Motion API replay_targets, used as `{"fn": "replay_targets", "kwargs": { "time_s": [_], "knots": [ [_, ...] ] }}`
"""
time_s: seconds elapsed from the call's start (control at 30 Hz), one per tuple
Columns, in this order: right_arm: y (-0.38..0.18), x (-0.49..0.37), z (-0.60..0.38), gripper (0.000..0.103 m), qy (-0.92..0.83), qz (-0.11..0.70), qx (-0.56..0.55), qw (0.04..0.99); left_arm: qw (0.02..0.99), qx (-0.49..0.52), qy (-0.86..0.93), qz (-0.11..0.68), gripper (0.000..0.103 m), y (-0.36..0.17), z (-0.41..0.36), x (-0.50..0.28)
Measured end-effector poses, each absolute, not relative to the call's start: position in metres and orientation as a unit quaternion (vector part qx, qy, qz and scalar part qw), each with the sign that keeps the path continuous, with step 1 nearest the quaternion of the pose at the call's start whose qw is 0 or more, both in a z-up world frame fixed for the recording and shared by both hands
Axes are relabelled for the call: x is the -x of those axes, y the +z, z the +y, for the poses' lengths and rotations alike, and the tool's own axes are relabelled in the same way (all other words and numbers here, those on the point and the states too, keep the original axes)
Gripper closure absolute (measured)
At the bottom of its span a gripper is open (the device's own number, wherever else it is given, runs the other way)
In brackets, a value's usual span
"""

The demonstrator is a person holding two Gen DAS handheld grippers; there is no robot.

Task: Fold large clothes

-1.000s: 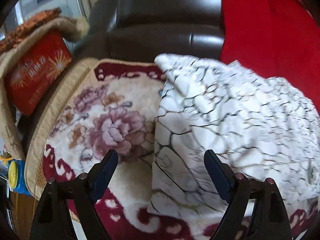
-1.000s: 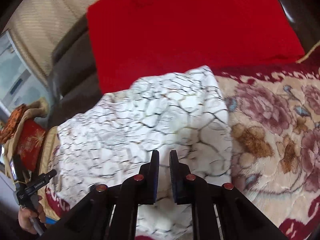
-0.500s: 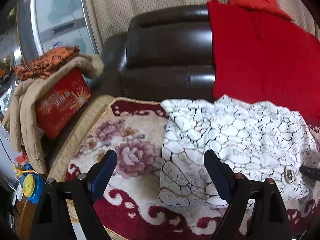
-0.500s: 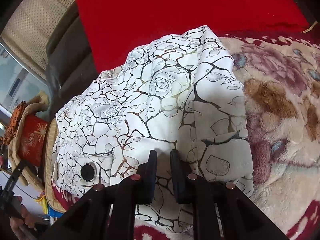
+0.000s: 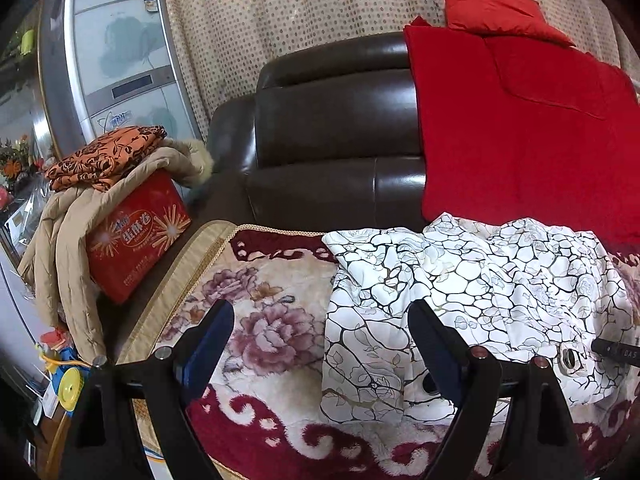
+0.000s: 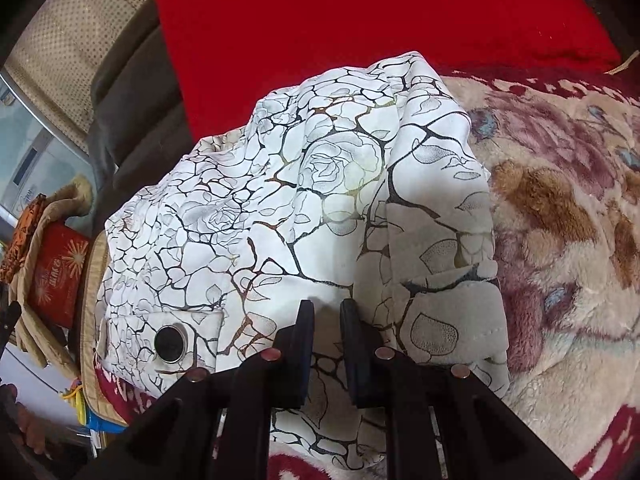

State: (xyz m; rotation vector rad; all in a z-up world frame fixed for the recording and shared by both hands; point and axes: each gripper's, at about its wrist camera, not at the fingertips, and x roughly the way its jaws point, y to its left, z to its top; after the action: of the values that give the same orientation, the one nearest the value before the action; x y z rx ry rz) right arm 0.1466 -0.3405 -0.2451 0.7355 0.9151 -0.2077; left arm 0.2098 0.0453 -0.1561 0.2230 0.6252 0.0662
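A white garment with a black crackle and rose print [image 5: 472, 300] lies folded in a heap on the floral blanket [image 5: 260, 300] over the sofa seat. It fills the middle of the right wrist view [image 6: 304, 208], with a dark snap button [image 6: 170, 344] on a flap at its near left. My left gripper [image 5: 320, 332] is open and empty, held back above the garment's left edge. My right gripper [image 6: 326, 312] has its jaws nearly closed just over the garment's near edge. No cloth shows between them.
A dark leather sofa back [image 5: 332, 128] stands behind, with a red blanket [image 5: 520, 132] draped over its right part and a red cushion [image 5: 492, 8] on top. A red box [image 5: 136, 240] under a beige coat [image 5: 68, 240] sits on the left armrest.
My left gripper has pulled back and up from the garment, so more of the sofa and room shows. The right gripper moved nearer the garment's front edge, jaws unchanged.
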Motion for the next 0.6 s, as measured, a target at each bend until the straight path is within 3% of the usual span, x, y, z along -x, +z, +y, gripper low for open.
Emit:
{"fn": "replay_targets", "kwargs": {
  "time_s": [0.6],
  "knots": [
    [-0.2458, -0.1469, -0.3398, 0.086, -0.101, 0.428, -0.350, 0.827, 0.947, -0.101, 0.042, 0.302, 0.014, -0.1542, 0.0527, -0.2113]
  ]
}}
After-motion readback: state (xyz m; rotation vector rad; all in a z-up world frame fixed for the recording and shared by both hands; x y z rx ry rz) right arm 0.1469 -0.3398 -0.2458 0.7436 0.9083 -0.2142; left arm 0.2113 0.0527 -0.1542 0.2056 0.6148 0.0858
